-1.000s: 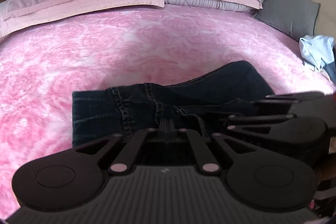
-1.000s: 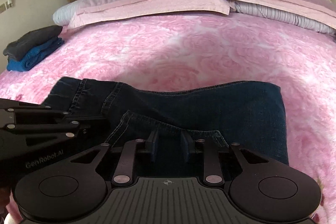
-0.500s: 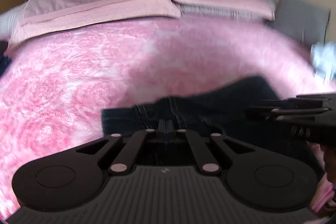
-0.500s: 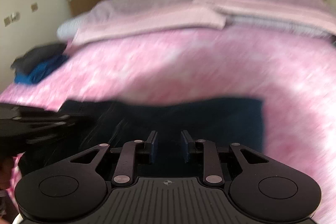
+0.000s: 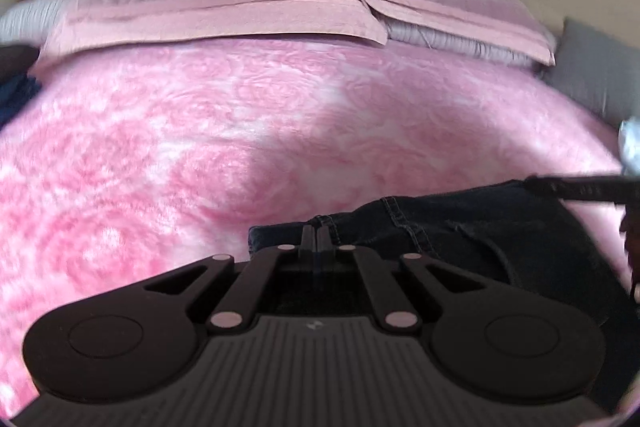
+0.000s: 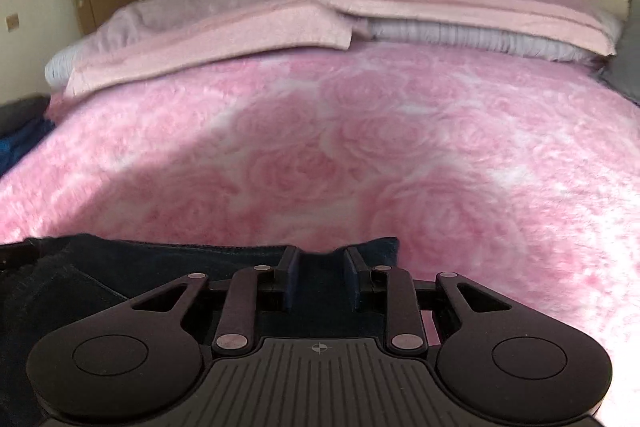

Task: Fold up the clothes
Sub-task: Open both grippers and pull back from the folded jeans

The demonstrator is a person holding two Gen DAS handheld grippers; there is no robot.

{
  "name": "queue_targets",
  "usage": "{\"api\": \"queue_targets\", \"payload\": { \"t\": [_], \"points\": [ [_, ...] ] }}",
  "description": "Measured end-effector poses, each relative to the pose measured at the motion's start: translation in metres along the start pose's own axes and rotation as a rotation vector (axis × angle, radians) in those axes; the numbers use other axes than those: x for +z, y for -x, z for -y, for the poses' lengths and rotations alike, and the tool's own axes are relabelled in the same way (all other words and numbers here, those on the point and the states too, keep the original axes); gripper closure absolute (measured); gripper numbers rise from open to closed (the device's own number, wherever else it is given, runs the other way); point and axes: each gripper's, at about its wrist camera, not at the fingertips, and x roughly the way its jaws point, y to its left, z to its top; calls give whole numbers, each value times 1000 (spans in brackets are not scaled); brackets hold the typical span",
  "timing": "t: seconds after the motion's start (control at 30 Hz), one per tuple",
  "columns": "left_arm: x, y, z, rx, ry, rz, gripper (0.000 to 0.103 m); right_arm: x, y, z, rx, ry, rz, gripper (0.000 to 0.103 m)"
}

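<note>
Denim, dark blue and thick, lay at the near edge of the bed (image 5: 280,131), on the pink rose-pattern blanket (image 6: 360,155). These jeans (image 5: 460,239) were already folded into a compact bundle, with stitched seams on top and one straight folded edge facing the pillows (image 5: 224,11).

The left tool (image 5: 316,233) had its two fingers pressed together, with the tips at a seam of the jeans. It looked clamped on the cloth, but the contact itself was hidden behind the fingertips, so this was a judgement only. The right tool (image 6: 319,267) had its fingers apart, with denim showing in the gap between them. Whether they squeezed a thick fold or only rested over it could not be told from the pictures. In the left wrist view, the right tool showed as a thin dark bar at the right edge, just above the jeans.

As for progress, the folding of this piece seemed mostly done: no loose leg or waistband spread over the blanket. What was probably left was a last tidy or moving the bundle aside. A dark folded stack (image 6: 20,131) lay at the far left edge of the bed, perhaps the place for finished clothes. A grey cushion (image 5: 596,67) was at the right.
</note>
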Motion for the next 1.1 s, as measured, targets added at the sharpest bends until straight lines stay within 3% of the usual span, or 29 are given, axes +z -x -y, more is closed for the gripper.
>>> {"api": "queue_targets", "payload": {
  "t": [0.1, 0.2, 0.27, 0.33, 0.43, 0.57, 0.67, 0.77, 0.87, 1.0, 1.1],
  "points": [
    [2, 31, 1, 3, -7, 50, 103, -6, 41, 2, 10, -30, 50, 76],
    [-4, 65, 6, -45, -10, 85, 103, -24, 84, -10, 40, -23, 59, 76],
    [-16, 79, 12, -48, -39, 82, 103, -43, 105, -21, 61, -12, 45, 76],
    [-31, 73, 14, -26, -45, 20, 103, -64, 119, -32, 76, -2, 17, 76],
    [-52, 55, 14, 2, -34, -56, 103, -91, 105, -43, 44, 18, -66, 76],
    [-42, 70, 22, 28, -44, -16, 103, -81, 112, -54, 7, 27, -72, 76],
    [-39, 98, 29, -5, -45, 34, 103, -80, 137, -61, 17, 23, -22, 76],
    [-53, 105, 36, -39, -67, 6, 103, -93, 151, -71, 21, 24, -29, 76],
    [-77, 89, 45, -8, -117, -43, 103, -109, 133, -77, -6, 19, -96, 76],
    [-71, 91, 53, 29, -123, -42, 103, -104, 125, -86, -40, 39, -109, 76],
    [-67, 113, 54, 16, -98, -16, 103, -101, 144, -88, -38, 7, -80, 76]
  ]
}}
